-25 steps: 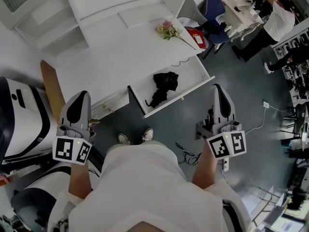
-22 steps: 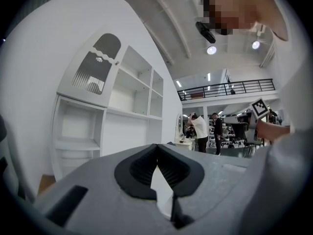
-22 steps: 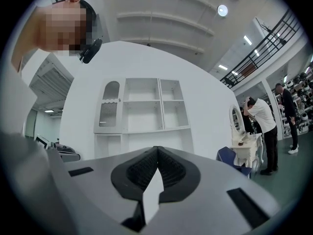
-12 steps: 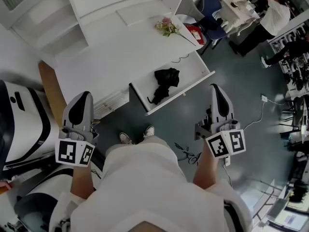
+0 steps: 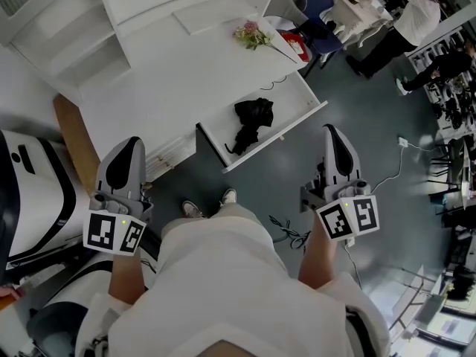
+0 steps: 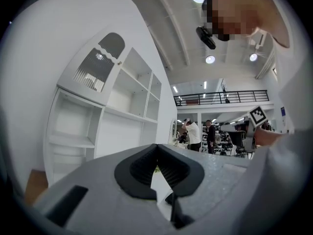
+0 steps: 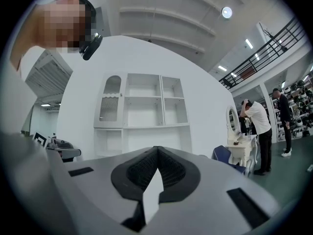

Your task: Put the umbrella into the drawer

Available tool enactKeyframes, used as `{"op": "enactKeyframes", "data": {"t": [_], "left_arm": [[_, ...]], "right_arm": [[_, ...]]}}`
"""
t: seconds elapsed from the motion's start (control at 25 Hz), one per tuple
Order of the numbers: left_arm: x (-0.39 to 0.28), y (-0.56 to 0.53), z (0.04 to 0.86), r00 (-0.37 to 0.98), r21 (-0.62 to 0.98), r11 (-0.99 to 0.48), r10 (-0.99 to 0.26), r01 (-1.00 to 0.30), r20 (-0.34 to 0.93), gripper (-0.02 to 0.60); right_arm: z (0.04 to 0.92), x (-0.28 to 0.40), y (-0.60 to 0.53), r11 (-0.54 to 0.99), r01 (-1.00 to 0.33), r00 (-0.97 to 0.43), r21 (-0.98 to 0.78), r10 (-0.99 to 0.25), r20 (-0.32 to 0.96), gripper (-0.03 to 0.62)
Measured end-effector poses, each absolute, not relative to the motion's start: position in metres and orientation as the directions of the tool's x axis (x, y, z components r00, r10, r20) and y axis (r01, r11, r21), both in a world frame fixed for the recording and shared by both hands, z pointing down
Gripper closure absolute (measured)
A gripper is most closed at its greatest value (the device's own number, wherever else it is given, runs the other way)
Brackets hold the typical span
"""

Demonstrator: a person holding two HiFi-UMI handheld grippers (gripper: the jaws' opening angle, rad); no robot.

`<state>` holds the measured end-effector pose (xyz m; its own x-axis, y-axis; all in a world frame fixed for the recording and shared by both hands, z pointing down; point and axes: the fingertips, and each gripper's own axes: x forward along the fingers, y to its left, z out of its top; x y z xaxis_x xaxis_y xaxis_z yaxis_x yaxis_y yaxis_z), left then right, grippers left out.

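Observation:
A folded black umbrella (image 5: pixel 249 123) lies inside the open white drawer (image 5: pixel 299 123), which is pulled out from the white desk (image 5: pixel 186 80). Both grippers are held level in front of the person, short of the drawer and apart from it. My left gripper (image 5: pixel 127 143) is at the left, near the desk's corner, and my right gripper (image 5: pixel 330 129) is to the right of the drawer's front. The left gripper view shows my left gripper (image 6: pixel 157 146) with its jaws together and nothing between them. My right gripper (image 7: pixel 156 148) is likewise shut and empty, facing a white shelf unit (image 7: pixel 144 111).
Pink flowers (image 5: pixel 251 34) and a red item (image 5: pixel 296 49) lie on the desk's far end. A blue chair (image 5: pixel 316 6) and people stand beyond. A white machine (image 5: pixel 30 192) and a wooden board (image 5: pixel 71 136) are at the left. Cables (image 5: pixel 286 233) lie on the grey floor by the person's feet.
The drawer and umbrella have slid slightly up in the head view as the view shifted. The right gripper has edged a little up the picture. Both grippers stayed shut.

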<state>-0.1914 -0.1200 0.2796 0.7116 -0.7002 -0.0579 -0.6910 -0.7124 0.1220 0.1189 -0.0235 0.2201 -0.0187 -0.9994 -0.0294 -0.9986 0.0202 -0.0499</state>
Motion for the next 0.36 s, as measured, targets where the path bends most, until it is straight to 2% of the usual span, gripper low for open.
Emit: {"op": "enactKeyframes", "data": {"t": [0.36], "left_arm": [[-0.1924, -0.1203, 0.2866, 0.721, 0.15, -0.719, -0.691, -0.678, -0.054, 0.569]], "right_arm": [[0.223, 0.1166, -0.0193, 0.001, -0.999, 0.0, -0.043, -1.0, -0.023, 0.594]]}}
